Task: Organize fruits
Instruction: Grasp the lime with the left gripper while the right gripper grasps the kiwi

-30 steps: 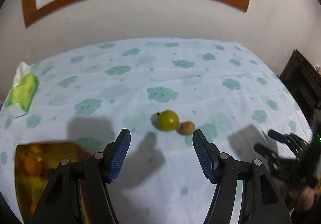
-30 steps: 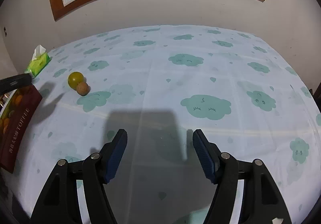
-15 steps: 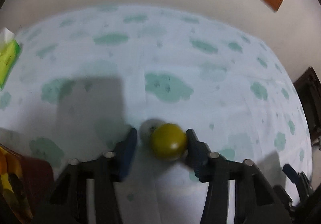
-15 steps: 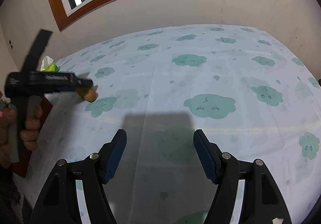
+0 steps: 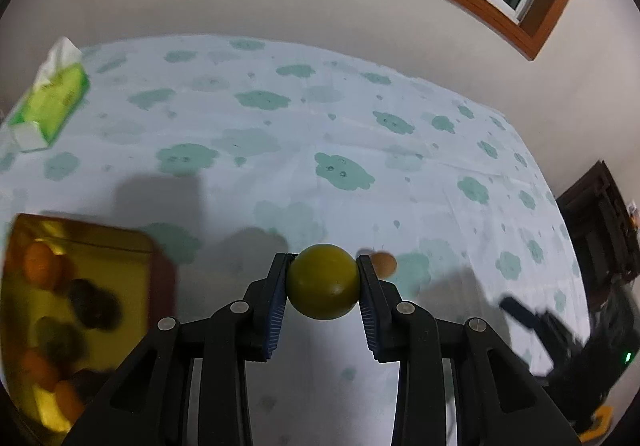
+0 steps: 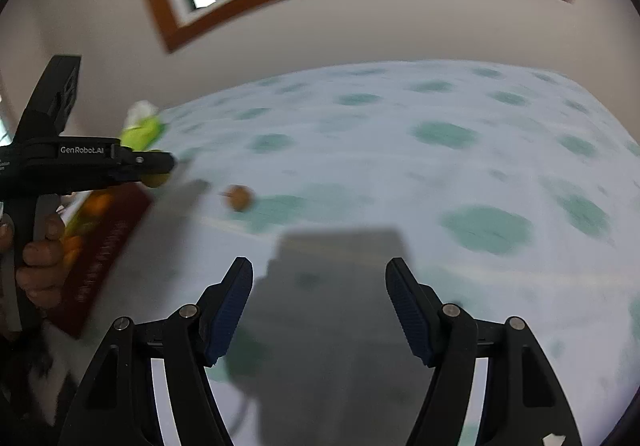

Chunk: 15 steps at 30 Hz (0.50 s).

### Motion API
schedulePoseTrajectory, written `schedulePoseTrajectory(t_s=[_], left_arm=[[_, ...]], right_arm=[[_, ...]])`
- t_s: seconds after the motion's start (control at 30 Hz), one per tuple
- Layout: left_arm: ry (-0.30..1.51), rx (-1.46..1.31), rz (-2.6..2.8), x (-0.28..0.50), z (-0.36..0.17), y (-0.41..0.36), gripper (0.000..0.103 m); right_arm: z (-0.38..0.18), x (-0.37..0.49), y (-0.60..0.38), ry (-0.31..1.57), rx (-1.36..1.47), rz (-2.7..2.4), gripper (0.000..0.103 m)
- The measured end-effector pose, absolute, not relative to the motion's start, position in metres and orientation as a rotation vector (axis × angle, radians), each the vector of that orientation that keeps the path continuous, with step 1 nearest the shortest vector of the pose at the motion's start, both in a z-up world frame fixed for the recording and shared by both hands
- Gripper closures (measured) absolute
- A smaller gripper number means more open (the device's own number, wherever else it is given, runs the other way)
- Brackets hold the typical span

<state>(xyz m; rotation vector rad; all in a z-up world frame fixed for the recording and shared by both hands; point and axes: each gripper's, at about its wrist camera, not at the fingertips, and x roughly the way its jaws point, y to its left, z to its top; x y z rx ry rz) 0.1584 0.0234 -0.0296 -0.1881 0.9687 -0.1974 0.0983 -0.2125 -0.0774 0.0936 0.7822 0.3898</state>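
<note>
Left tool: closed onto round yellow-green fruit, blue ribbed pads pressed to both sides; wide open and short of it a second ago, straddling it half a second ago. Fruit now lifted off pale cloud-print cloth of table, to judge by the shadow falling behind. Small brown round fruit, previously touching the green one, left on the cloth just right of the right pad. Pick judged complete; transfer to gold-lined fruit box, at lower left and already holding orange and dark fruit, judged next. Left tool level, pointing across the table, gripped from below by bare hand in right wrist view. Right tool: jaws wide apart, holding nothing, hovering over cloth well apart from fruit. Green tissue pack at far left edge.
</note>
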Motion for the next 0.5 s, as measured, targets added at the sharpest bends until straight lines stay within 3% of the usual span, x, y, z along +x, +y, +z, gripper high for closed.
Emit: schedulePoseTrajectory(t_s=[0.13, 0.27, 0.5], left_arm=[[0.946, -0.151, -0.192, 0.135, -0.018, 0.031, 0.068], [0.940, -0.127, -0.191, 0.117, -0.013, 0.035, 0.068], [0.934, -0.123, -0.195, 0.101, -0.010, 0.046, 0.068]], right_arm=[[-0.068, 0.122, -0.173, 0.747, -0.018, 0.488, 0.037], [-0.076, 0.147, -0.141, 0.780, -0.085, 0.536, 0.050], [-0.093, 0.180, -0.117, 0.835, -0.162, 0.509, 0.058]])
